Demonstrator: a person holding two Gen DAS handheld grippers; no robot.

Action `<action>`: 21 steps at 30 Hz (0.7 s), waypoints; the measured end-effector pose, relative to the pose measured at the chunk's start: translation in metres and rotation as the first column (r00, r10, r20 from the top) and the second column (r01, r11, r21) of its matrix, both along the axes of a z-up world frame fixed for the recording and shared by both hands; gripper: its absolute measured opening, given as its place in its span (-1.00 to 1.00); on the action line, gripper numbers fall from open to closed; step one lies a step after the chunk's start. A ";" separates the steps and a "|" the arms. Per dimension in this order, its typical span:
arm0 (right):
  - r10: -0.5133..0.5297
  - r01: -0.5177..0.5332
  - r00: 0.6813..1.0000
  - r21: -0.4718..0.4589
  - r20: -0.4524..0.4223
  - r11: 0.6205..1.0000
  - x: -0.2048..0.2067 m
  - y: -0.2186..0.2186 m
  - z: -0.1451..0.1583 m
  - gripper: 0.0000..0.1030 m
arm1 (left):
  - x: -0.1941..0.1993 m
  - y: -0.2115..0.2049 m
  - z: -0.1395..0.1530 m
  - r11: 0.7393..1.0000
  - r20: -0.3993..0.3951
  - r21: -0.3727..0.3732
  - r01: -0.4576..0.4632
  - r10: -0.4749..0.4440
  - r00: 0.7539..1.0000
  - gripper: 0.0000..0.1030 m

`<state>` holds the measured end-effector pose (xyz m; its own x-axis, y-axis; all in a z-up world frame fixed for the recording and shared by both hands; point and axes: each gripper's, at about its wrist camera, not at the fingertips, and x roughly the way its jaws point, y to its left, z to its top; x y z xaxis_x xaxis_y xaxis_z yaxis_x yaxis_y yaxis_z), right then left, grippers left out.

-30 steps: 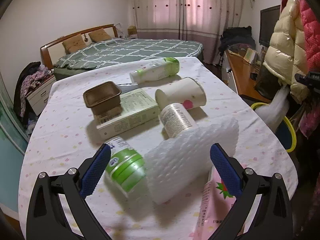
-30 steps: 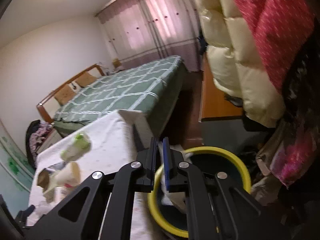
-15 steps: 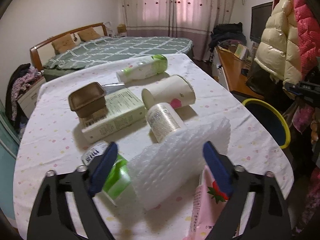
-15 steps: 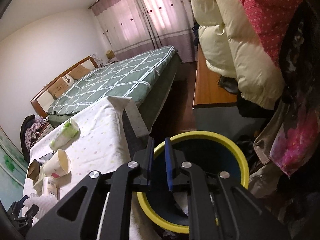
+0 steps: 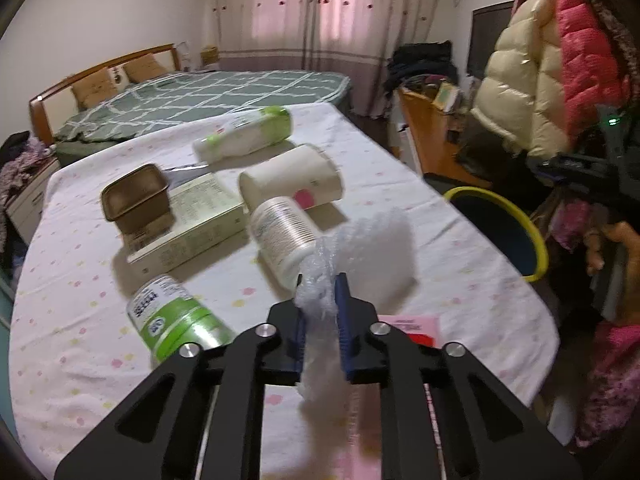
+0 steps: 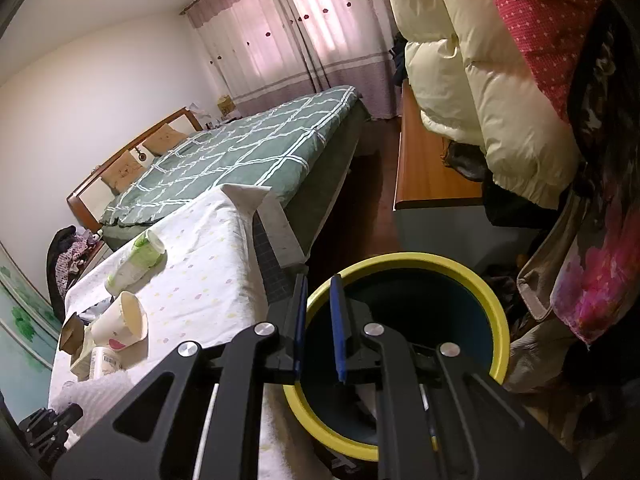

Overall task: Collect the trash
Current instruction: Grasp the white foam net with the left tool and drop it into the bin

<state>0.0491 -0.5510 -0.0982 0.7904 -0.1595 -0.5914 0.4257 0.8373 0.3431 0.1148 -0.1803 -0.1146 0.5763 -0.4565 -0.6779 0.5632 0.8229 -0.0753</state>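
Home bedroom: made bed point(image 5: 208, 96) w/ headboard point(image 5: 100, 68), pink curtains point(image 5: 320, 4), hanging jackets point(image 5: 560, 60).

bubble wrap point(image 5: 372, 248) | white, crumpled | lifted above table | pinched in left tool point(image 5: 320, 320)

left gripper point(image 5: 322, 320) clamped on bubble wrap point(image 5: 360, 256), wrap bunched between blue pads. Green-label bottle point(image 5: 176, 324) lying just left on table point(image 5: 72, 320); yellow-rimmed bin point(image 5: 516, 232) beside table's right edge
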 end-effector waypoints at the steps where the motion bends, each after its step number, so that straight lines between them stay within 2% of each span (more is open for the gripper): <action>1: 0.000 0.000 1.000 0.000 0.002 1.000 0.000 0.000 0.000 -0.78 | -0.002 -0.002 0.002 1.000 0.009 -0.001 0.008 -0.008 1.000 -0.77; 6: 0.001 -0.001 1.000 0.007 0.008 1.000 -0.003 -0.001 0.000 -0.78 | -0.017 -0.011 0.020 0.998 0.079 -0.004 0.057 -0.057 0.995 -0.78; 12: -0.014 0.013 1.000 0.008 0.014 1.000 -0.011 -0.003 -0.001 -0.78 | -0.023 -0.018 0.049 0.997 0.119 -0.044 0.068 -0.062 0.991 -0.78; 18: -0.056 0.055 0.998 -0.022 -0.003 0.998 -0.027 -0.004 -0.004 -0.78 | -0.024 -0.046 0.062 0.994 0.120 -0.066 0.085 -0.076 0.990 -0.78; 21: -0.087 0.086 0.996 -0.051 -0.016 0.995 -0.039 -0.007 -0.007 -0.74 | -0.019 -0.068 0.062 0.993 0.094 -0.072 0.090 -0.084 0.992 -0.78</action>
